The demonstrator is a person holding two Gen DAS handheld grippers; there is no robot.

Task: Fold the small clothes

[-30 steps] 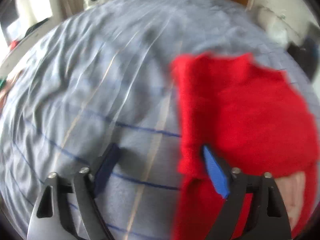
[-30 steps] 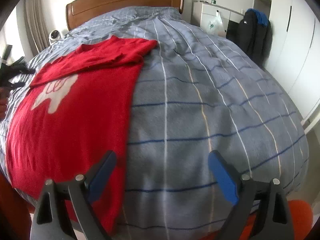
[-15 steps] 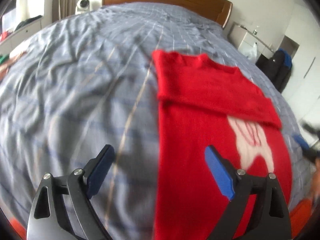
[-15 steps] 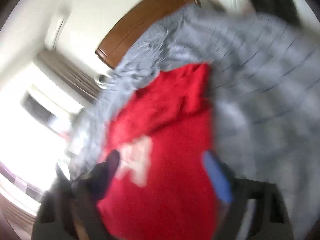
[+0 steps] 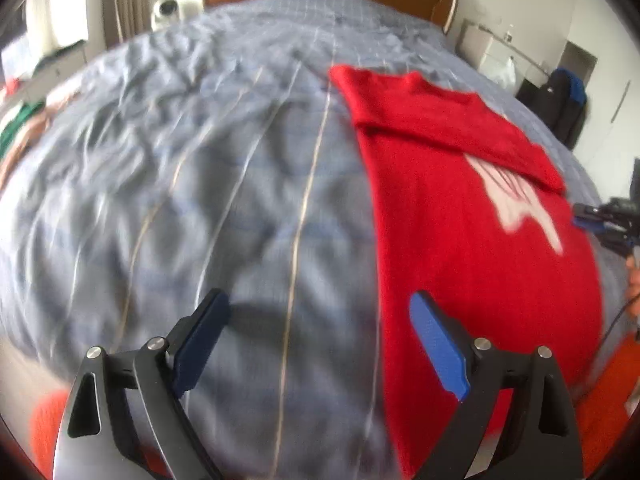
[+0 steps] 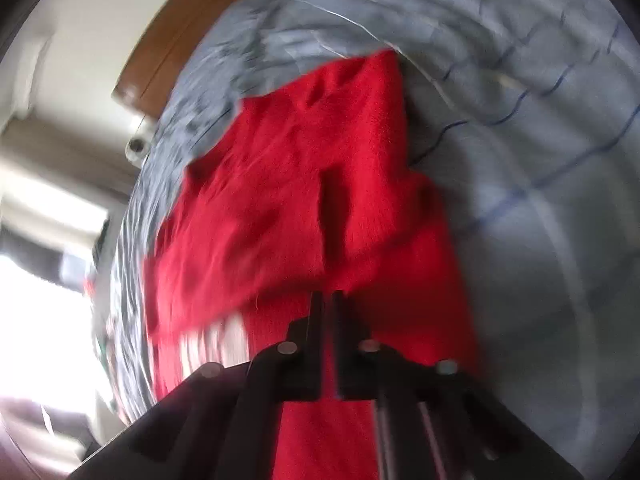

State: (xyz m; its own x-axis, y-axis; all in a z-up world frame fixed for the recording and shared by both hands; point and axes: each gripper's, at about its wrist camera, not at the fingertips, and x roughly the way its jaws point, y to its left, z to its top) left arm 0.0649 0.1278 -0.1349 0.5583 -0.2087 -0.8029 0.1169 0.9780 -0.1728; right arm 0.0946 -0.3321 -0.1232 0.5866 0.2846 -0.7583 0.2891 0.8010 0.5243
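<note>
A: Nearest — right gripper [image 6: 328, 300] has just been closing; jaws nearly together on the red sweater's [image 5: 472, 216] folded sleeve edge, it seems.
B: Left gripper [image 5: 316, 340]?
A: Wide open, empty, over the blue bedspread [image 5: 180, 168] — sweater lies flat beside it, next fold ready

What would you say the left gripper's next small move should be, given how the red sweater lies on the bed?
Probably bring the left gripper across onto the red sweater's near left edge and close there. Its fingers stand open over the grey bedspread, holding nothing, while the right gripper has just been closing and looks pinched on the sweater's fabric. A matching grip should let both fold together.
</note>
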